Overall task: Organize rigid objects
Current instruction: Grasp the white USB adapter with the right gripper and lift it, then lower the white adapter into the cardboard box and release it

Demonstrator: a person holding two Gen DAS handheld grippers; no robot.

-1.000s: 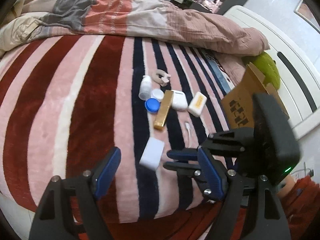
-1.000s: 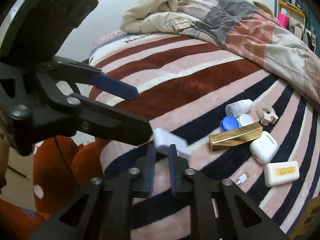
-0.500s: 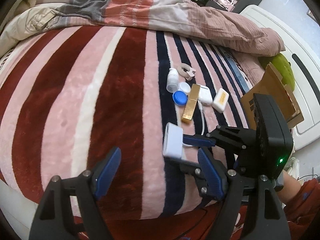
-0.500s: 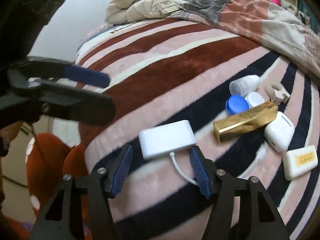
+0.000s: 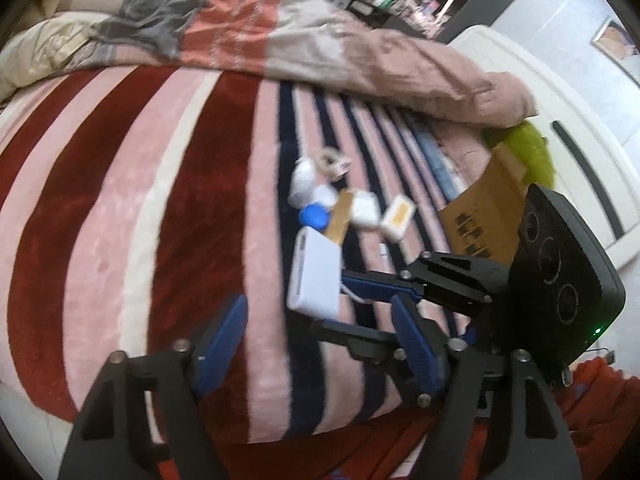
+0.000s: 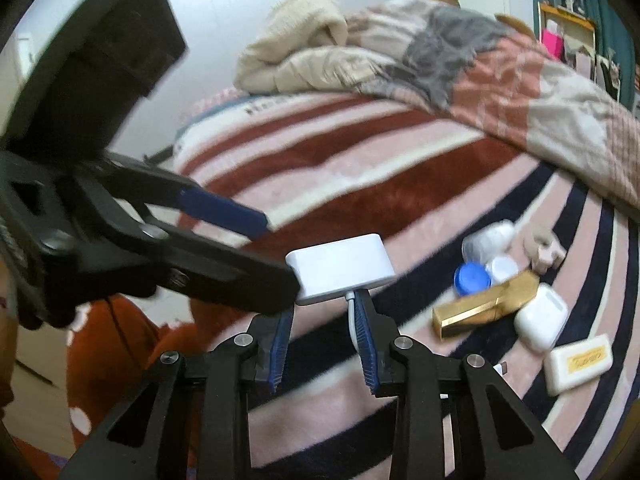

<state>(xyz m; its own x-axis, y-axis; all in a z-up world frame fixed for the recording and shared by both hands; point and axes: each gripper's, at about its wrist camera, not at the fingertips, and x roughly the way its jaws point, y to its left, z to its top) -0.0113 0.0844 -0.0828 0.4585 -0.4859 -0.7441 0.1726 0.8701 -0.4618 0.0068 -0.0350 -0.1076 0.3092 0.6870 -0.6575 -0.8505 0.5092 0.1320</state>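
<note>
Left claw (image 5: pixel 320 336): fingers spread apart, holding nothing, low over the striped blanket (image 5: pixel 120 208)
Right claw (image 6: pixel 324 328): fingers partly apart around the cable end of the white adapter (image 6: pixel 340 266); grip looks loose, though blur makes contact hard to judge
White adapter: raised at the near edge of the bed, just in front of both claws, its cable (image 6: pixel 351 312) running down beside one blue pad
Pile: gold box (image 6: pixel 484 308), blue cap (image 6: pixel 472 278), white bottle (image 6: pixel 486 240), earbud case (image 6: pixel 540 320) and soap bar (image 6: pixel 580 362) clustered on the dark stripes, apart from the adapter
Cardboard box (image 5: pixel 484 216): at the bed's right side
</note>
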